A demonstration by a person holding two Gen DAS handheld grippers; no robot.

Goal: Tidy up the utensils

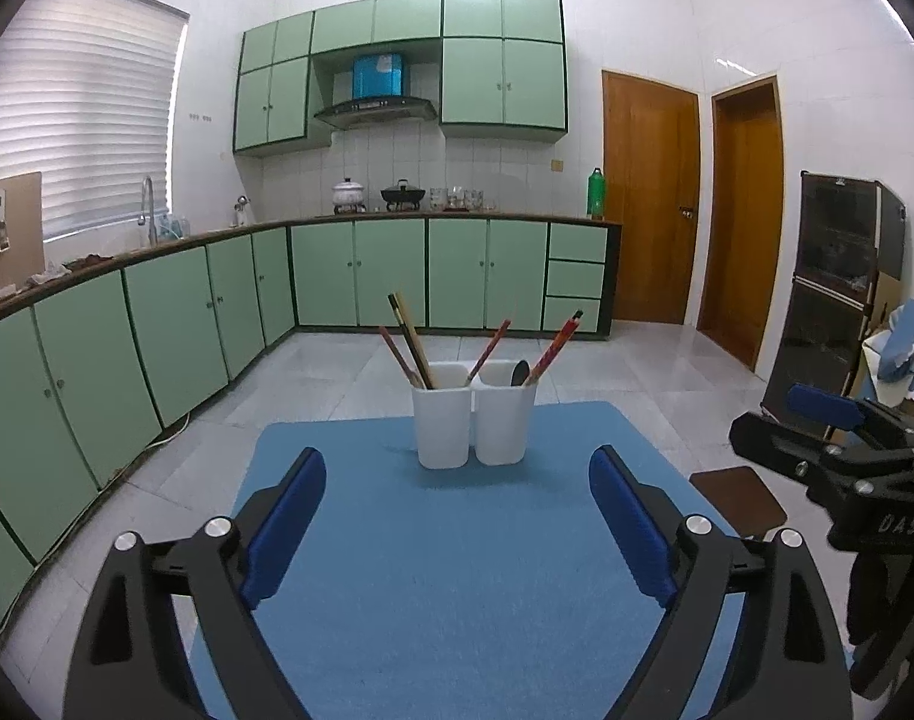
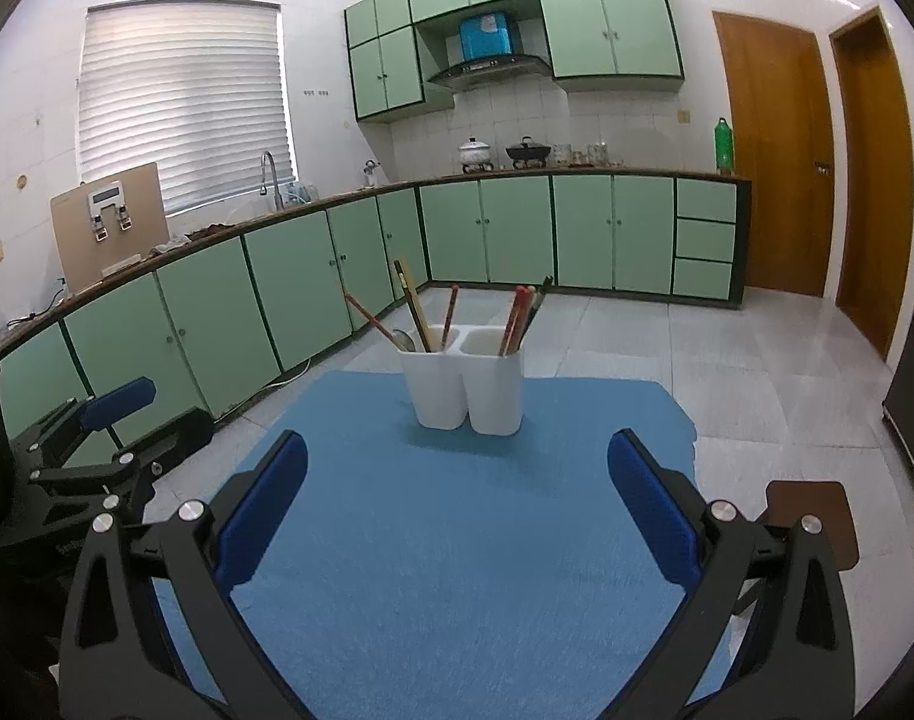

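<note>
Two white cups (image 1: 472,414), side by side and touching, upright near the far edge of a blue mat (image 1: 445,540).

Left cup, left-wrist view: dark chopsticks (image 1: 410,339) and a red-handled stick (image 1: 399,354) lean up and to the left; another red stick (image 1: 488,351) leans up and right across the seam between the cups. Right cup: a pair of red sticks (image 1: 556,345) leans up and right; a dark spoon bowl (image 1: 520,373) shows just above the rim. All long axes run steeply upward, tips splayed outward, lower ends hidden inside the cups.

From the right-wrist view the cups (image 2: 466,390) overlap, and which stick sits in which cup is harder to sort.

Left gripper (image 1: 457,480): fingers spread wide over the mat, nothing between them, short of the cups. Right gripper (image 2: 457,462): fingers likewise wide apart and empty, short of the cups. Each gripper shows at the edge of the other's view, cut off by the frame.

Brown pad (image 1: 739,498) lies beyond the mat's right edge, partly hidden behind a gripper finger. The mat's near edge is out of frame.
</note>
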